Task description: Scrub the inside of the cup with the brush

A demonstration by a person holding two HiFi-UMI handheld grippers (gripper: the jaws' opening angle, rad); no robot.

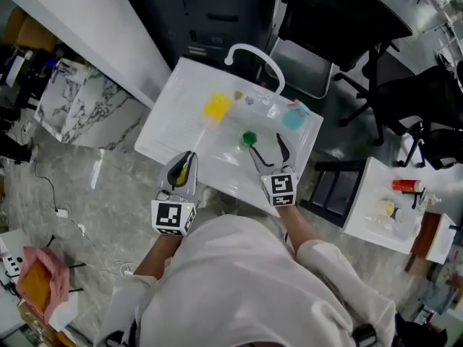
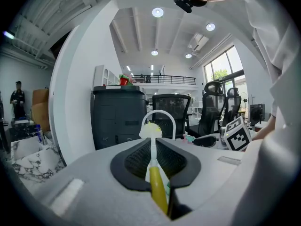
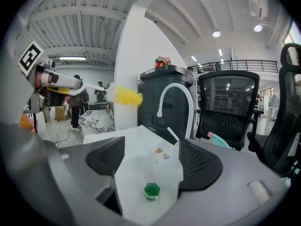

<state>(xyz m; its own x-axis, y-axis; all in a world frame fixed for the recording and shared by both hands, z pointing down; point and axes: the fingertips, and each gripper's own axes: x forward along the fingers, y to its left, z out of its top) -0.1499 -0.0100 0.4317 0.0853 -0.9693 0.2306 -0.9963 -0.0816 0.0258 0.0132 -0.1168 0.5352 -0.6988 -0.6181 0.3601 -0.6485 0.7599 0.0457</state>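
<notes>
My left gripper (image 1: pixel 182 166) is shut on the yellow handle of a brush (image 1: pixel 187 166), near the front left edge of the white sink (image 1: pixel 173 121). The brush's yellow bristle head (image 1: pixel 216 108) points out over the basin. In the left gripper view the handle (image 2: pixel 157 187) runs up between the closed jaws to the bristles (image 2: pixel 151 130). A small green cup (image 1: pixel 249 137) stands on the sink floor. My right gripper (image 1: pixel 265 144) is open just behind it, with the cup (image 3: pixel 151 190) low between the spread jaws and untouched.
A white curved faucet (image 1: pixel 253 53) rises at the sink's far edge, with a teal object (image 1: pixel 295 114) at the back right corner. Black office chairs (image 1: pixel 340 20) stand behind. A white side table (image 1: pixel 383 208) with small bottles is at the right.
</notes>
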